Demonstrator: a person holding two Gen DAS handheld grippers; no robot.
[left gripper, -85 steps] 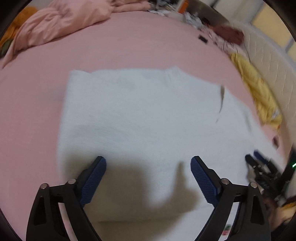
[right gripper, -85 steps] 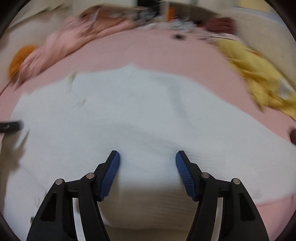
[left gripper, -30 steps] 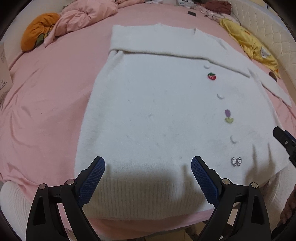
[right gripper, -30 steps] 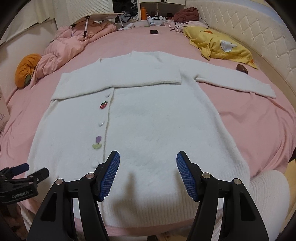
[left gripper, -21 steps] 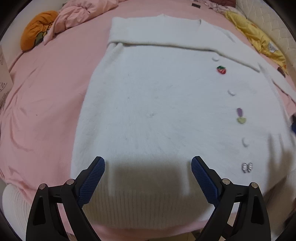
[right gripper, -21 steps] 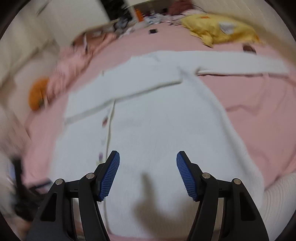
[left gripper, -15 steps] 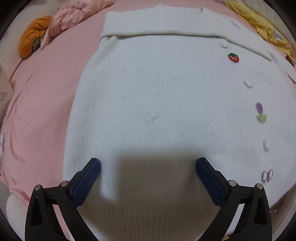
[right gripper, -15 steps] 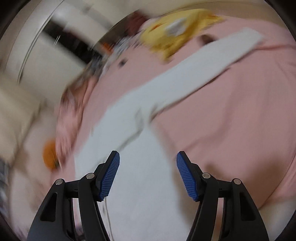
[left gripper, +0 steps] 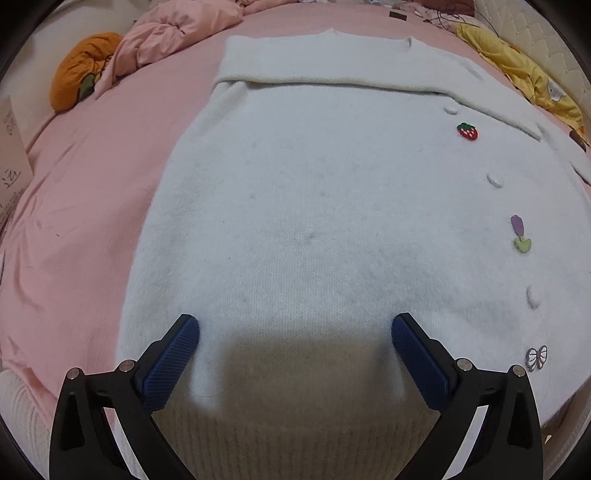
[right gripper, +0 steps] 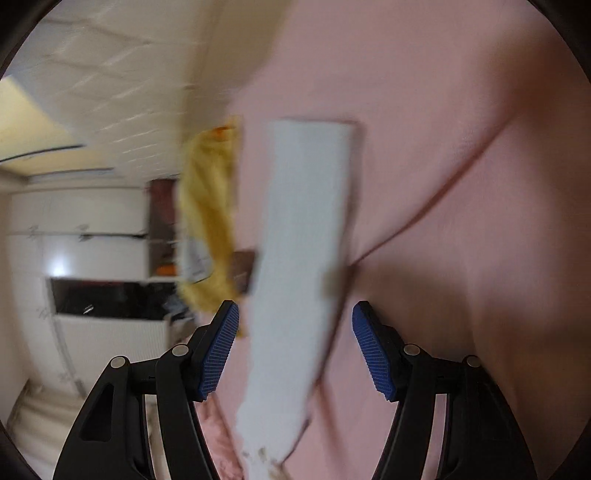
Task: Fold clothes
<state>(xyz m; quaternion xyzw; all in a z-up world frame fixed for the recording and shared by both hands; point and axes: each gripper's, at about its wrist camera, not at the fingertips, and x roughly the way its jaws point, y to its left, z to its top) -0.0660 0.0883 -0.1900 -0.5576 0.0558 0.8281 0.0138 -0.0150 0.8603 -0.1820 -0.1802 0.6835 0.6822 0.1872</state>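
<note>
Left gripper (left gripper: 295,328): fingers wide apart, empty, above the cardigan (left gripper: 332,192) hem on the bed (left gripper: 74,177). Right gripper (right gripper: 295,314): fingers apart, empty; sleeve (right gripper: 303,236) lies between and beyond them.

A pink bed (left gripper: 74,206) carries a white cardigan (left gripper: 314,192) spread flat, a crumpled pink blanket (left gripper: 173,33), an orange cushion (left gripper: 81,66) and a yellow cloth (left gripper: 517,70).

Left wrist view: low over the cardigan (left gripper: 314,206) hem, facing forward past open fingers toward its collar. Right wrist view: rolled sideways and blurred, close over one sleeve (right gripper: 299,258) running ahead between its fingers. Shared: cardigan, pink sheet (left gripper: 74,206), yellow cloth (right gripper: 207,221).
</note>
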